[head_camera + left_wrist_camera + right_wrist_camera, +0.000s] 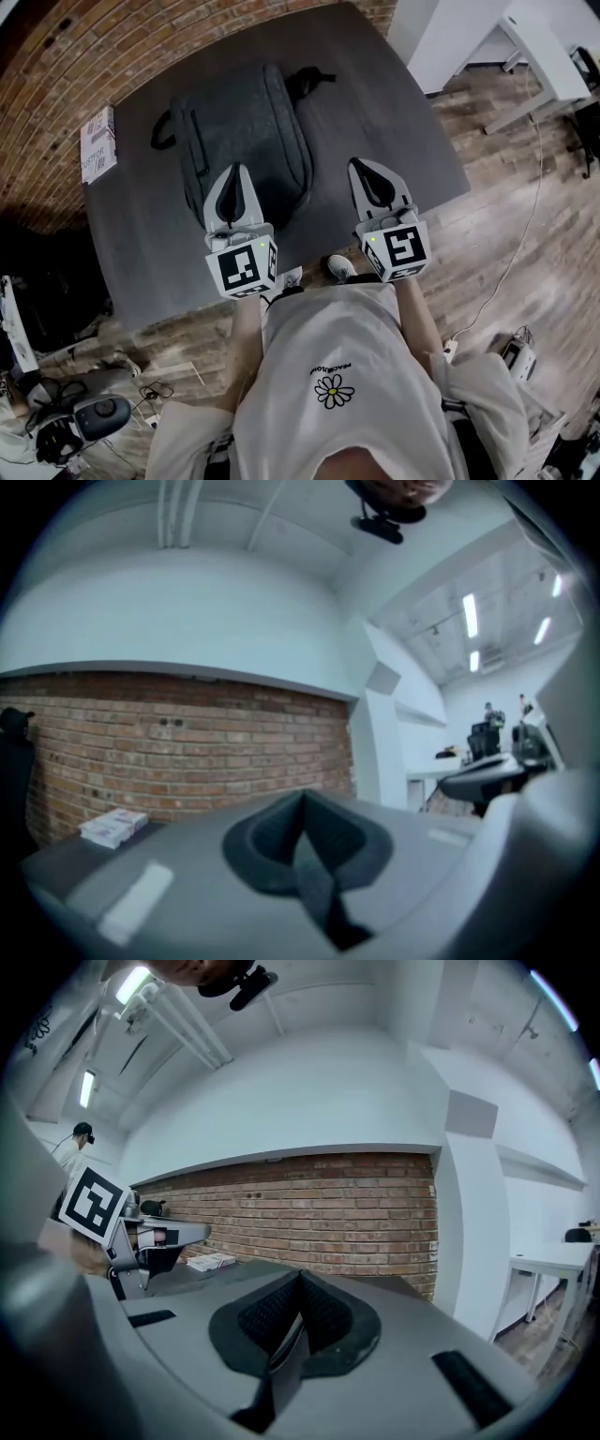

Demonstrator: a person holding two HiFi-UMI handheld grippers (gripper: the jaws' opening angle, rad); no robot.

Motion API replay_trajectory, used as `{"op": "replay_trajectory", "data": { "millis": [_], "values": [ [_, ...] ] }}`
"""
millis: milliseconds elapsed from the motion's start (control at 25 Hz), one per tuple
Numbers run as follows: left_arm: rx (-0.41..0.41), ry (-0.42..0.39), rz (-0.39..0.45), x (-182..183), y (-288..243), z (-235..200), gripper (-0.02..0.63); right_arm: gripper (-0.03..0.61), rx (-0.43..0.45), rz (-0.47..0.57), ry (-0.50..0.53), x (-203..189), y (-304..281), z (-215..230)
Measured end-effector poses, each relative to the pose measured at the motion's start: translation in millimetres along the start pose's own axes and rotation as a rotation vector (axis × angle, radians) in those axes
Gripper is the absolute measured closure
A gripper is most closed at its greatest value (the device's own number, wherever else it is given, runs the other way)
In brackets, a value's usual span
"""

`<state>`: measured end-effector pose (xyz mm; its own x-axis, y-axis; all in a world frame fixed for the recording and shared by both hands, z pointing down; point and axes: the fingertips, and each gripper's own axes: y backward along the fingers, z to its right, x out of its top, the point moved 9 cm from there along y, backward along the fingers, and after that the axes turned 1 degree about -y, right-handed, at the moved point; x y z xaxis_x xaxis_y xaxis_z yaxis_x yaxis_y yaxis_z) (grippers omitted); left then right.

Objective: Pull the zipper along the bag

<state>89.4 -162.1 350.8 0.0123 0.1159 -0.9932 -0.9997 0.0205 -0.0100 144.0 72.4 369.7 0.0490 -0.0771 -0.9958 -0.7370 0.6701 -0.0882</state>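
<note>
A dark grey backpack (246,127) lies flat on the dark grey table (375,103), its straps toward the far edge. In the head view my left gripper (239,171) hangs above the bag's near end, jaws together and nothing between them. My right gripper (360,165) is to the right of the bag, over bare tabletop, also shut and empty. In the left gripper view the left gripper (302,801) points level at the brick wall, as does the right gripper (300,1279) in the right gripper view. The bag and its zipper are hidden in both gripper views.
A small white box (97,142) lies at the table's left edge, also the box (114,827) in the left gripper view. A brick wall (319,1208) stands behind the table. A white desk (525,47) stands at the right, with a cable (520,248) on the wooden floor.
</note>
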Motion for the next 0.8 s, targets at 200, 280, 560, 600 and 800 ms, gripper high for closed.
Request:
{"op": "replay_trajectory", "data": {
  "millis": [200,280,560,600,800],
  "values": [
    [-0.025,-0.073,-0.063,-7,-22,-21,0.615,0.575,0.066,-0.047,0.032,-9,-43,13],
    [-0.044,-0.121,-0.103,-15,-34,-25,0.615,0.575,0.110,-0.080,0.048,-18,-69,26],
    [-0.077,-0.136,-0.278,-63,-70,-42,0.615,0.504,0.328,-0.253,0.285,-71,-174,55],
    [-0.085,-0.164,-0.301,-68,-73,-41,0.615,0.502,0.351,-0.277,0.308,-79,-185,57],
    [-0.142,-0.229,-0.425,-88,-86,-33,0.615,0.451,0.480,-0.402,0.447,-107,-221,62]
  ]
}}
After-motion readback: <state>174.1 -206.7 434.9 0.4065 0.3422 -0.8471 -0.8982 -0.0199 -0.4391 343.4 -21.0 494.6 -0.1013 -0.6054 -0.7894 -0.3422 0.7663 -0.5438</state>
